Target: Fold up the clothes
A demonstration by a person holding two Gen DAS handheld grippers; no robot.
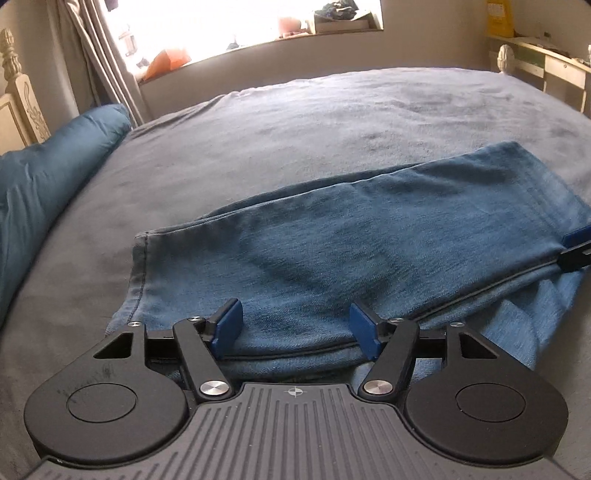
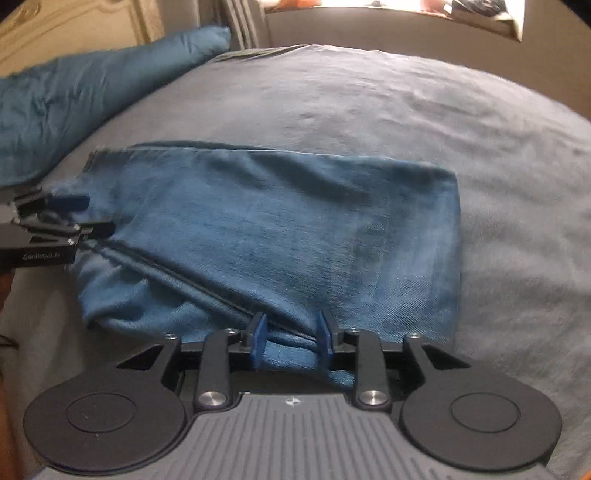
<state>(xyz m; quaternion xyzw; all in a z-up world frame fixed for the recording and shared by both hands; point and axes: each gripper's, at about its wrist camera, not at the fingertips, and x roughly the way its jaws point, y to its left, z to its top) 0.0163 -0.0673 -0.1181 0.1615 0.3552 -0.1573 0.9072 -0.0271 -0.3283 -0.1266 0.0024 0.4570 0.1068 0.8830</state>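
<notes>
A pair of blue jeans (image 1: pixel 351 236) lies folded on the grey bed cover (image 1: pixel 295 122). In the left wrist view my left gripper (image 1: pixel 297 326) sits over the near seam edge of the jeans, its blue pads (image 1: pixel 229 325) wide apart and not pressing the cloth. In the right wrist view my right gripper (image 2: pixel 291 341) stands at the near edge of the jeans (image 2: pixel 295 229), jaws partly apart with a fold of denim lying loose between them. The left gripper (image 2: pixel 70 218) shows at the hem end, and the right gripper (image 1: pixel 576 247) shows at the far right edge.
A teal pillow (image 1: pixel 48 177) lies at the left by a cream headboard (image 1: pixel 18 107). Curtains (image 1: pixel 103 62) and a cluttered window sill (image 1: pixel 258 33) stand behind the bed. A pale desk (image 1: pixel 546 66) is at the back right. Grey cover (image 2: pixel 369 103) stretches beyond the jeans.
</notes>
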